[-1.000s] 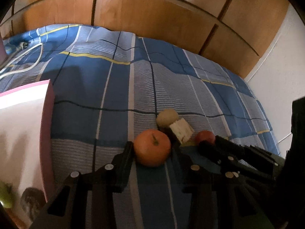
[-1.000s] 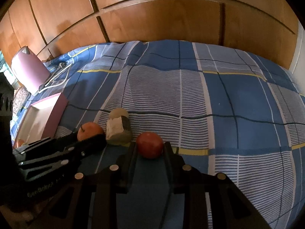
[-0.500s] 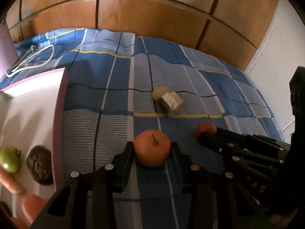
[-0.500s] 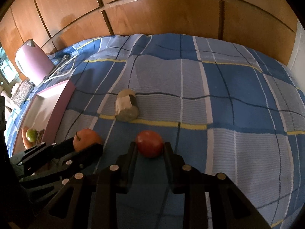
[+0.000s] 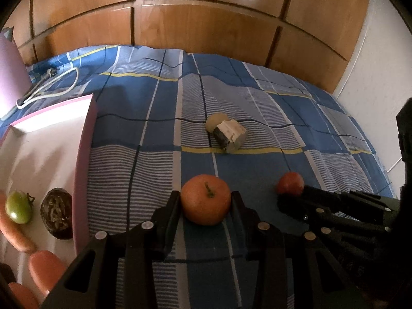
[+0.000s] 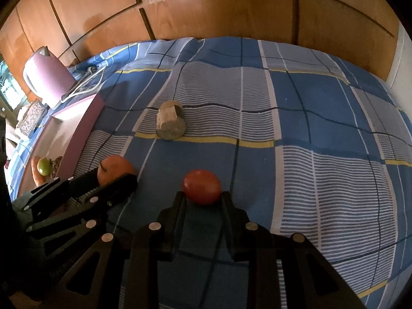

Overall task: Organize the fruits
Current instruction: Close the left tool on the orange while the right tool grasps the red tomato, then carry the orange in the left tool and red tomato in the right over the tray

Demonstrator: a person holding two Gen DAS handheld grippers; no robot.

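No brand or readable label shows on any of the fruit; faint raised lettering runs along the side of each black gripper where the other camera catches it, too dark and blurred to read.

A pink tray (image 5: pixel 83 159) with a white floor lies on the blue checked bedspread (image 5: pixel 159 118) at the left. In it sit a green tomato (image 5: pixel 18 206), a dark wrinkled round fruit (image 5: pixel 56 212) just beside the tray's near wall, and several orange carrots (image 5: pixel 43 267) along the lower left edge. In the right wrist view the same tray (image 6: pixel 79 131) shows the green tomato (image 6: pixel 44 166) lying against the carrots.

The left gripper (image 5: pixel 206 200) is closed narrowly on an orange (image 5: pixel 205 199), a finger pressed to each side, stem facing up. The right gripper (image 6: pixel 202 193) is nearly closed on a small red tomato (image 6: pixel 201 186), pinched at its fingertips. Both fruits are held near the tray's right, the orange nearer to it.

Farther up the bedspread, well apart from both grippers, a pale round fruit (image 5: pixel 217 123) touches a cut chunk with a pale face and dark rind (image 5: pixel 229 136). A pink kettle (image 6: pixel 49 79) stands at the far left with a white cord (image 5: pixel 51 87) looped beside it, before the wooden cupboard doors (image 5: pixel 206 25).
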